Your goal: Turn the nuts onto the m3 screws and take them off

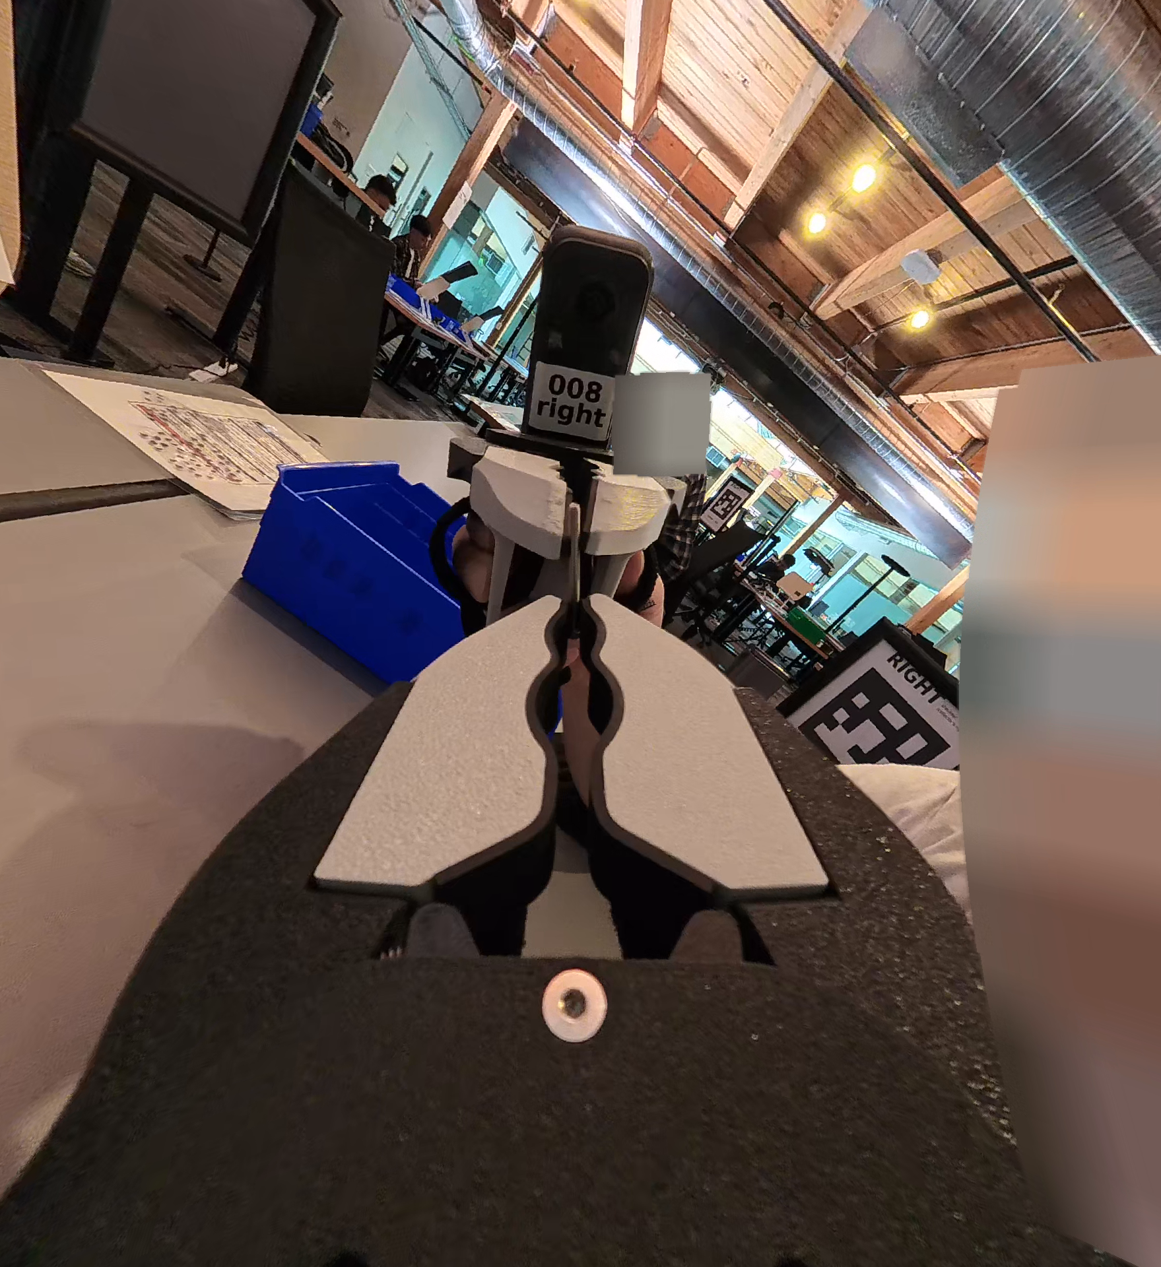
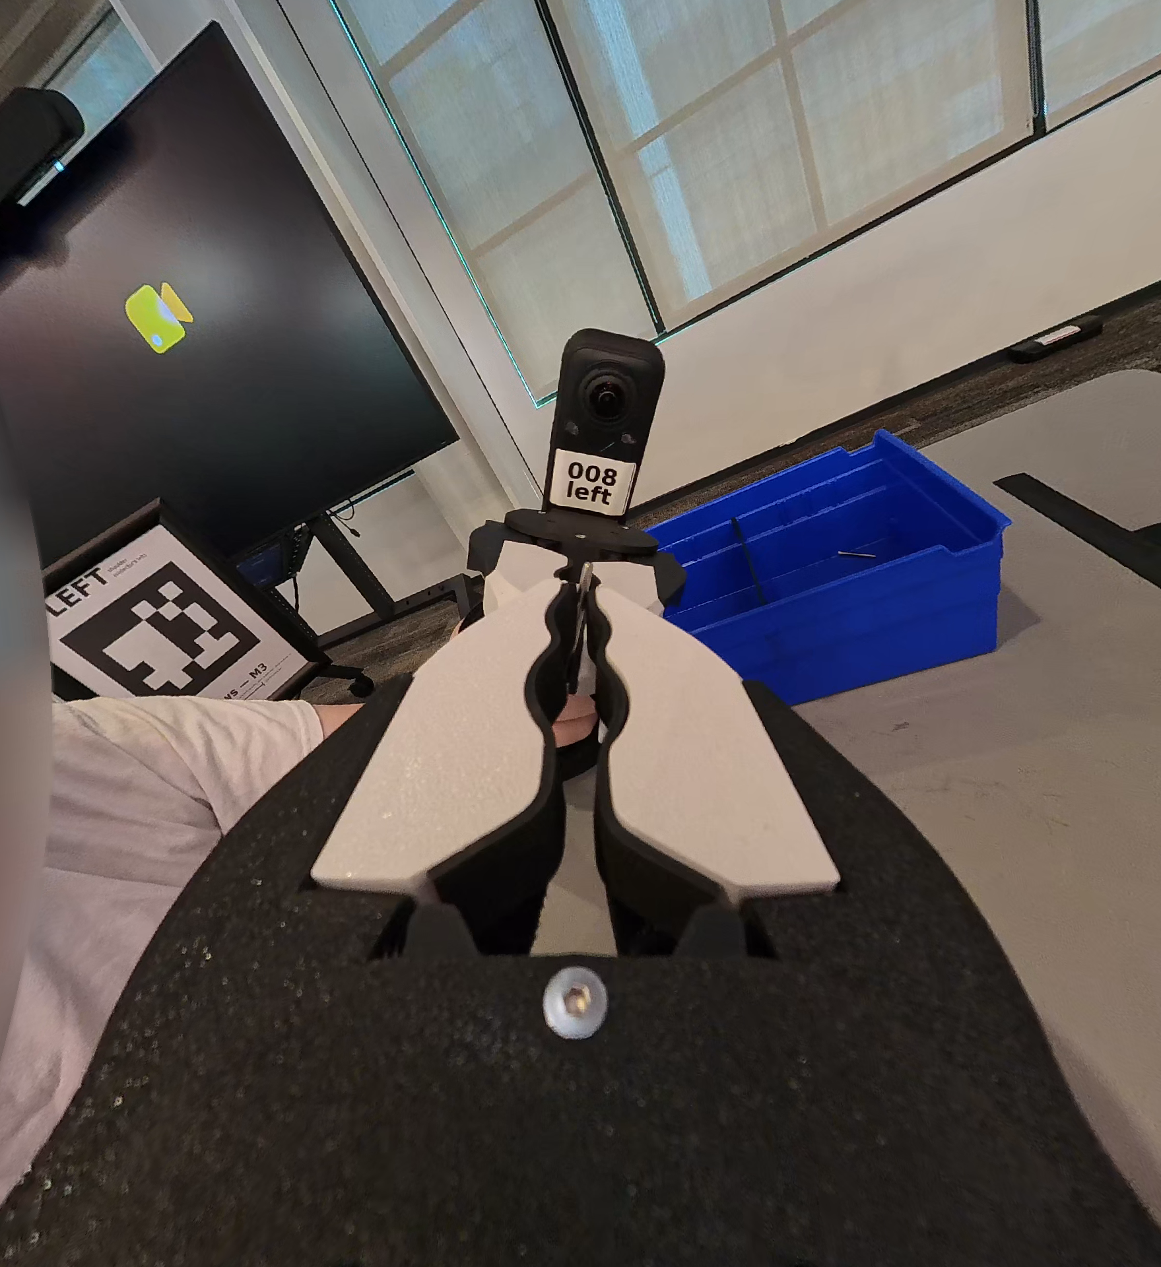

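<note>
My two grippers face each other tip to tip above the grey table. A thin metal screw spans between them. My left gripper is shut on its near end. My right gripper, seen beyond with its camera on top, is shut on the far end. In the right wrist view my right gripper is shut, with the screw's grey end at its tips, and my left gripper is just behind. I cannot make out a nut. A hand shows behind each far gripper.
A blue bin stands on the table close behind the grippers; it also shows in the right wrist view, divided, with one loose screw inside. A printed sheet lies farther back. Marker boards and a dark screen stand beside the table. My two grippers' fingertips are within a few centimetres of each other.
</note>
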`<state>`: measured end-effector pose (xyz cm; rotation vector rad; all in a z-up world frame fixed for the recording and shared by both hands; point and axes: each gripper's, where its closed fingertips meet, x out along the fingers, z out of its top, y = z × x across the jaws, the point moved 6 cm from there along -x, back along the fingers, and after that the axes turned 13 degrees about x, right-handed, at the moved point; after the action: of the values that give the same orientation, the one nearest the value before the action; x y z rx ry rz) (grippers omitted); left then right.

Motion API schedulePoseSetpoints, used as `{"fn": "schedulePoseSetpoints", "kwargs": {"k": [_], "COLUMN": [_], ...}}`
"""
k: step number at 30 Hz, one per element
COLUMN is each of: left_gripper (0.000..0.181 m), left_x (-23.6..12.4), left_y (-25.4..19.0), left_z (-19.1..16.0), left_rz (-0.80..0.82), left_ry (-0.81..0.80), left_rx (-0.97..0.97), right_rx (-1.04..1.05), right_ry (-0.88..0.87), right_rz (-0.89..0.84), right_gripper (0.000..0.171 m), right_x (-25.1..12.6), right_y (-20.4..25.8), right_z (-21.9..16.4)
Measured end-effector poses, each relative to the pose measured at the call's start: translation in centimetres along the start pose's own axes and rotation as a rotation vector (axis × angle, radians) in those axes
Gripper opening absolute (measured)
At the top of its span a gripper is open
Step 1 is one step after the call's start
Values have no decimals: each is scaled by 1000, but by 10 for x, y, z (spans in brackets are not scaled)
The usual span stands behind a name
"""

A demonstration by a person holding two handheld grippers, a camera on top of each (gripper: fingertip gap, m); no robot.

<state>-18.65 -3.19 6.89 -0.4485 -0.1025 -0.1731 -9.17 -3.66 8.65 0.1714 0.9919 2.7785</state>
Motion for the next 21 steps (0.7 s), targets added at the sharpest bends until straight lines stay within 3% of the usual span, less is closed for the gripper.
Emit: {"fn": "schedulePoseSetpoints", "kwargs": {"k": [8, 11, 13, 15, 21], "left_gripper": [2, 2, 1, 1, 1], "left_x": [-1, -3, -8, -17, -51], "left_y": [-1, -2, -1, 1, -9], "left_z": [1, 3, 8, 16, 48], "left_rz": [9, 8, 29, 93, 251], "left_ry": [-1, 2, 5, 17, 9], "left_rx": [32, 48, 74, 133, 329], "right_rx": [-9, -68, -141, -228, -486], "right_ry": [-9, -60, -29, 150, 939], "right_rz": [8, -36, -63, -122, -389], "right_gripper": [3, 29, 29, 13, 14], "right_x": [1, -4, -14, -25, -30], "right_y": [1, 4, 13, 21, -14], "right_z": [1, 9, 14, 6, -80]}}
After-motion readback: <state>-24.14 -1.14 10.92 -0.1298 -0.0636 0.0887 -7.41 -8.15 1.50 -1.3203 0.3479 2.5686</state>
